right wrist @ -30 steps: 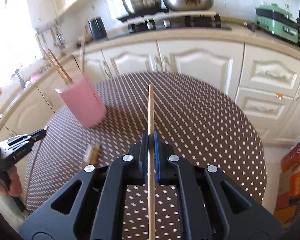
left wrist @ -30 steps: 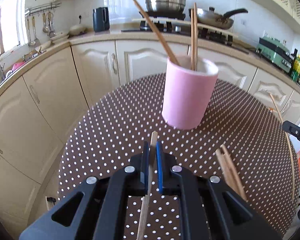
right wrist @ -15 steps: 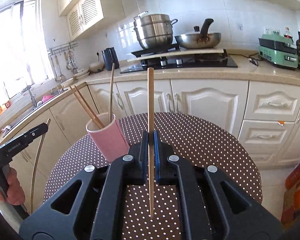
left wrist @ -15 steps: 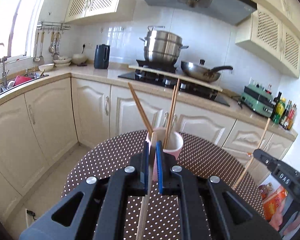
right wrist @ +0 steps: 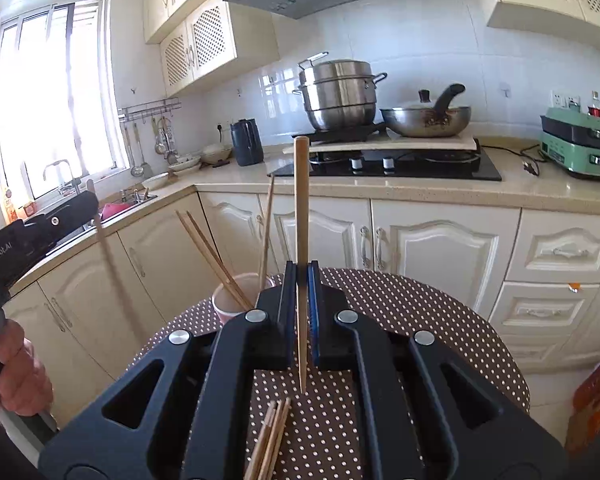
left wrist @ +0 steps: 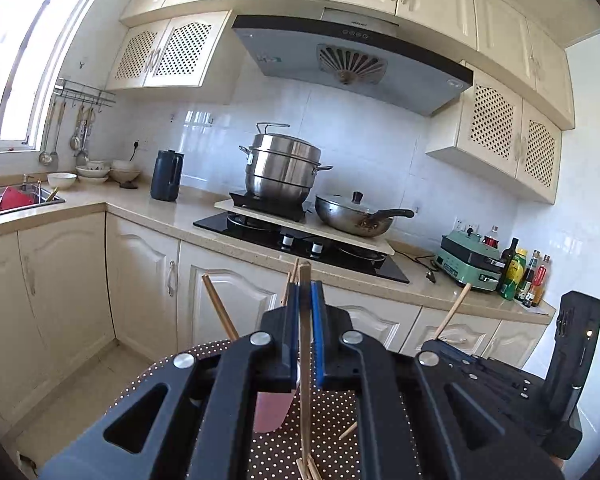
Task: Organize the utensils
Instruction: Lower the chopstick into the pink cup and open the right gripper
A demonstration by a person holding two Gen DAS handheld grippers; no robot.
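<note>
My left gripper (left wrist: 305, 300) is shut on a wooden chopstick (left wrist: 305, 384) held upright above the table. The pink cup (left wrist: 272, 410) shows partly behind its fingers, with chopsticks (left wrist: 219, 312) sticking out of it. My right gripper (right wrist: 301, 280) is shut on another chopstick (right wrist: 301, 208), also upright, tip pointing down. In the right wrist view the pink cup (right wrist: 230, 300) stands left of the gripper with several chopsticks (right wrist: 210, 254) in it. Loose chopsticks (right wrist: 272, 436) lie on the dotted table (right wrist: 400, 304) below the right gripper. The left gripper (right wrist: 32, 232) shows at far left.
The round table with its brown dotted cloth stands in front of cream cabinets (right wrist: 440, 240). A stove with a steel pot (left wrist: 282, 172) and a pan (left wrist: 352, 214) is behind. The right gripper's body (left wrist: 540, 380) is close to the right of the left one.
Both grippers have tilted up and risen with their chopsticks, so the cup sits lower in both views. The two grippers are now closer together.
</note>
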